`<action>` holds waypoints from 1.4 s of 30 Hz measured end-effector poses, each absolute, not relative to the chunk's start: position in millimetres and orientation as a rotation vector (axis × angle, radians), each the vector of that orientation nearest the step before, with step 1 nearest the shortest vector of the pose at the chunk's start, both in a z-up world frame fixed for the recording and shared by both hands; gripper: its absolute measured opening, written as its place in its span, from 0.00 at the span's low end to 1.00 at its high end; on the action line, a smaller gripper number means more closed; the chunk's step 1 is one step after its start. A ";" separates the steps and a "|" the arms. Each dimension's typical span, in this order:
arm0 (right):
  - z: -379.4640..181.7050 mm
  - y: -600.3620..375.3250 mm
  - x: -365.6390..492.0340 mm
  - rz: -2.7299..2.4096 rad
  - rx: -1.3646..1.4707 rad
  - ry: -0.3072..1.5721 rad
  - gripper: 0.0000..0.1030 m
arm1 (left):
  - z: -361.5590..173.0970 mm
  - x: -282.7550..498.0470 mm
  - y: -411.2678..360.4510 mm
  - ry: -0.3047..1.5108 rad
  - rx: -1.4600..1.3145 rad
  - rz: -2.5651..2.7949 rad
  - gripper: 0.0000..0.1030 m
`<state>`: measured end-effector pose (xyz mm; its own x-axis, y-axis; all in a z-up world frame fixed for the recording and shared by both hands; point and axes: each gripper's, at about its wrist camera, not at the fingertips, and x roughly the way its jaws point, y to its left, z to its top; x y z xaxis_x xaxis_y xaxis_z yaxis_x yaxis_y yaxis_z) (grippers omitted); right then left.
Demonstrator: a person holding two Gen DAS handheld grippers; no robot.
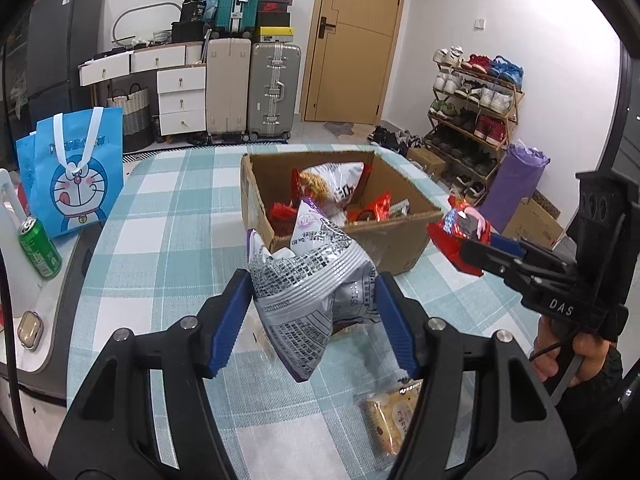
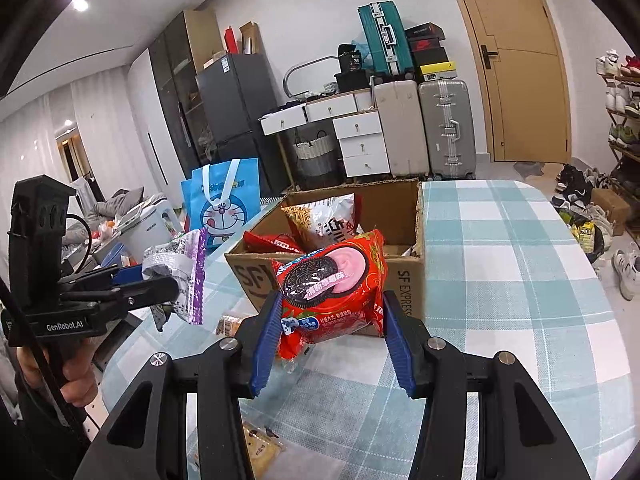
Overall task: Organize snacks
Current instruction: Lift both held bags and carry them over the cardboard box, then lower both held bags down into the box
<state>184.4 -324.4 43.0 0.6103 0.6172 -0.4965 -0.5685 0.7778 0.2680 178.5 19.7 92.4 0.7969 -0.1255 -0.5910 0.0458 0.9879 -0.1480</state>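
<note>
My left gripper (image 1: 314, 300) is shut on a silver and purple snack bag (image 1: 308, 280) and holds it above the table, just in front of the open cardboard box (image 1: 392, 240). My right gripper (image 2: 328, 328) is shut on a red Oreo pack (image 2: 332, 284) and holds it up near the box's front corner (image 2: 404, 284). The box holds several snack bags, among them a white noodle-snack bag (image 1: 332, 184) and red packs (image 1: 368, 210). The right gripper with the Oreo pack (image 1: 460, 232) shows at the right of the left wrist view. The left gripper's bag (image 2: 180, 268) shows at the left of the right wrist view.
A yellow biscuit pack (image 1: 390, 420) lies on the checked tablecloth (image 1: 168, 240) under my left gripper; it also shows in the right wrist view (image 2: 260, 448). A green can (image 1: 39, 246) and a blue Doraemon bag (image 1: 76, 176) stand at the table's left. Suitcases, drawers and a shoe rack stand behind.
</note>
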 end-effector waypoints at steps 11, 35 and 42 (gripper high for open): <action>56.8 -325.4 205.2 0.671 0.108 0.588 0.48 | 121.3 220.6 12.0 0.629 -0.119 -0.057 0.59; 58.3 -296.3 262.7 0.660 0.128 0.660 0.48 | 106.5 332.4 -4.4 0.689 -0.107 -0.013 0.59; 50.6 -290.8 278.7 0.619 0.135 0.694 0.48 | 83.3 356.5 -6.4 0.721 -0.095 -0.001 0.59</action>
